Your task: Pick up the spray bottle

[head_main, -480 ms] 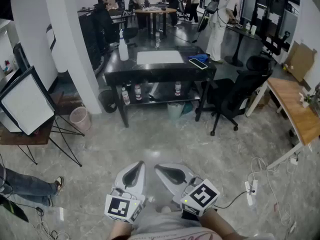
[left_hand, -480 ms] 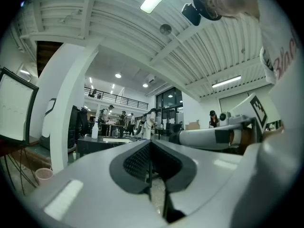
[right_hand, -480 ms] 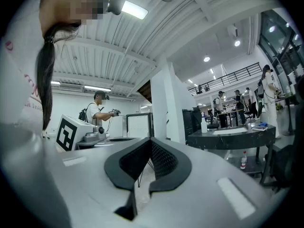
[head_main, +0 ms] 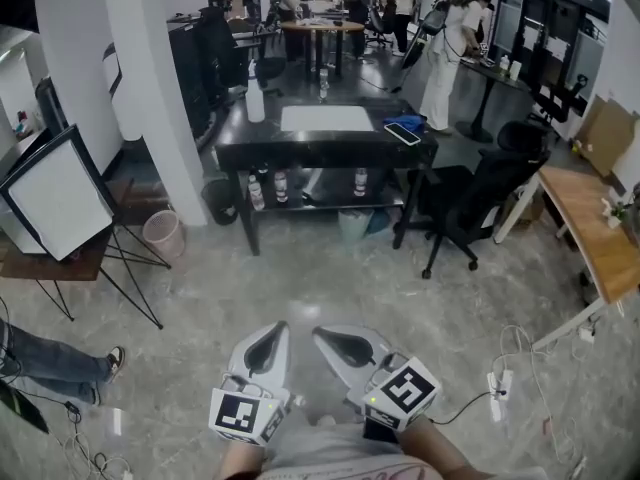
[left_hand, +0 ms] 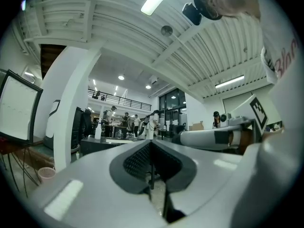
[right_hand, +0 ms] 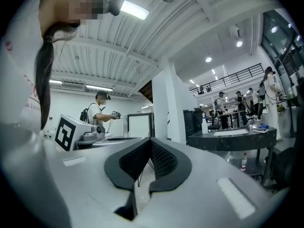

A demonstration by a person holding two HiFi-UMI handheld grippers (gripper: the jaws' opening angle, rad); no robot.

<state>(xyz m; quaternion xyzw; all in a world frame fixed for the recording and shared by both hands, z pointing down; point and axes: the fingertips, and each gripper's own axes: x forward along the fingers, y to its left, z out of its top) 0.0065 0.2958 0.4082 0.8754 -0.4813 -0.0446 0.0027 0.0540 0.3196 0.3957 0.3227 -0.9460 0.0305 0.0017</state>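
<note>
**Both grippers shut and empty, bottle well across the room**

My left gripper has its jaws pressed together with nothing between the pads. The right gripper is the same, tips meeting on empty air. Both sit side by side, level and low in front of me, over bare grey floor.

Looking outward, the spray bottle is well away, on the far-left corner of the black table, just left of the white sheet lying flat on top. A white pillar rises to the left of that corner, and an office chair stands off the table's right end.

The bottle stands upright, long axis vertical, spray head on top. From here it is too small to say which way the nozzle faces.

Here are the risks as I see them. If I arrive with the jaws shut like this, I'd butt the bottle instead of straddling it, and a tall, narrow thing near a table corner would likely tip or go off the edge. The clear bottles on the lower shelf could draw me to the wrong target. Cables trail over the floor to my right, so drifting that way on the walk over could snag a foot.
</note>
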